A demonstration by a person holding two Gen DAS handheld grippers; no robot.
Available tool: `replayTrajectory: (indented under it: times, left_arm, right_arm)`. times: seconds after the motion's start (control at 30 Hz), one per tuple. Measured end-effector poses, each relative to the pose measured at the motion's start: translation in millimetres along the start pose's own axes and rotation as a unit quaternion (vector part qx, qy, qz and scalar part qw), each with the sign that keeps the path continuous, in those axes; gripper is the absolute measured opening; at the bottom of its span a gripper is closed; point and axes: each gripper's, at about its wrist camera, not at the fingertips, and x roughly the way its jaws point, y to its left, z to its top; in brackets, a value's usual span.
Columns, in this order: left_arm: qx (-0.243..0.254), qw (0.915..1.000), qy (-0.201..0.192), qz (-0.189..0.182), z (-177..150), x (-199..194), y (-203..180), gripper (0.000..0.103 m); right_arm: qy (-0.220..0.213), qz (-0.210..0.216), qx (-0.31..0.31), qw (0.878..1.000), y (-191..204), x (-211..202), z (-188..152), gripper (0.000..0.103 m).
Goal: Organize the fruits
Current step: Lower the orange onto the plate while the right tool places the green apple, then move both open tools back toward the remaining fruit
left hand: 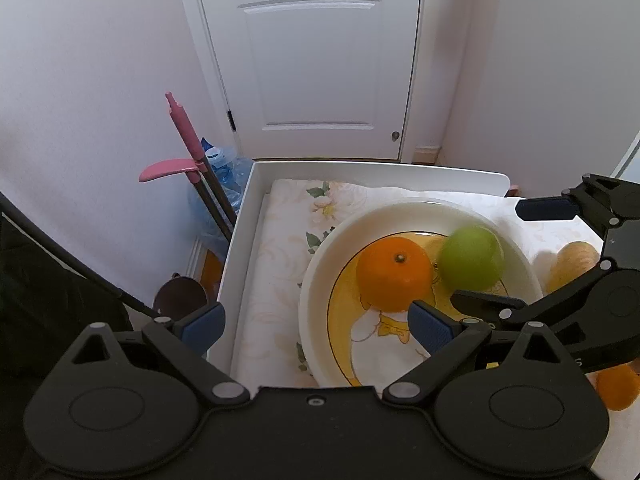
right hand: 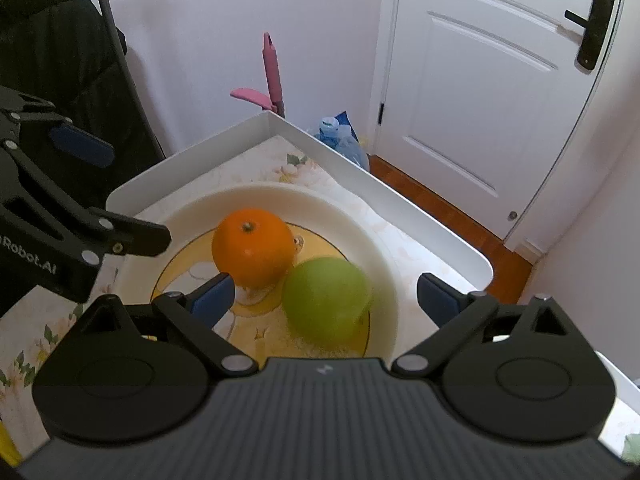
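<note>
A white bowl (left hand: 320,264) with a yellow cartoon print holds an orange (left hand: 394,274) and a green apple (left hand: 470,258), side by side. The apple is motion-blurred. The bowl (right hand: 384,248), orange (right hand: 252,246) and apple (right hand: 326,300) also show in the right wrist view. My left gripper (left hand: 318,324) is open and empty over the bowl's near left rim. My right gripper (right hand: 324,296) is open just above the apple, not holding it. The right gripper (left hand: 516,256) also shows at the right of the left wrist view, and the left gripper (right hand: 120,192) shows in the right wrist view.
The bowl sits on a floral cloth (left hand: 276,264) in a white walled tray (left hand: 240,240). A yellowish fruit (left hand: 572,264) and another orange (left hand: 618,388) lie right of the bowl. A pink-handled tool (left hand: 188,140), a water bottle (left hand: 228,172) and a white door (left hand: 320,60) stand beyond.
</note>
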Motion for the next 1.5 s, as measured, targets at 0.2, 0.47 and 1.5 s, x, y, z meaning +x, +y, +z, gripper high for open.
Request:
replayTrajectory:
  times: [0.2, 0.47, 1.5]
  left_arm:
    - [0.000, 1.0000, -0.005, -0.006, -1.9, -9.3, -2.0, 0.100]
    - [-0.002, 0.9995, -0.031, -0.010, -10.0, -36.9, -9.7, 0.100]
    - [-0.010, 0.9955, -0.089, -0.029, -96.3, -104.8, -192.7, 0.098]
  right_arm:
    - [-0.014, -0.013, 0.000, 1.000, 2.4, -16.5, -6.3, 0.103]
    - [-0.054, -0.057, 0.016, 0.997, 6.7, -66.7, -24.6, 0.103]
    - [-0.036, -0.126, 0.125, 0.983, -85.2, -236.8, -202.0, 0.103]
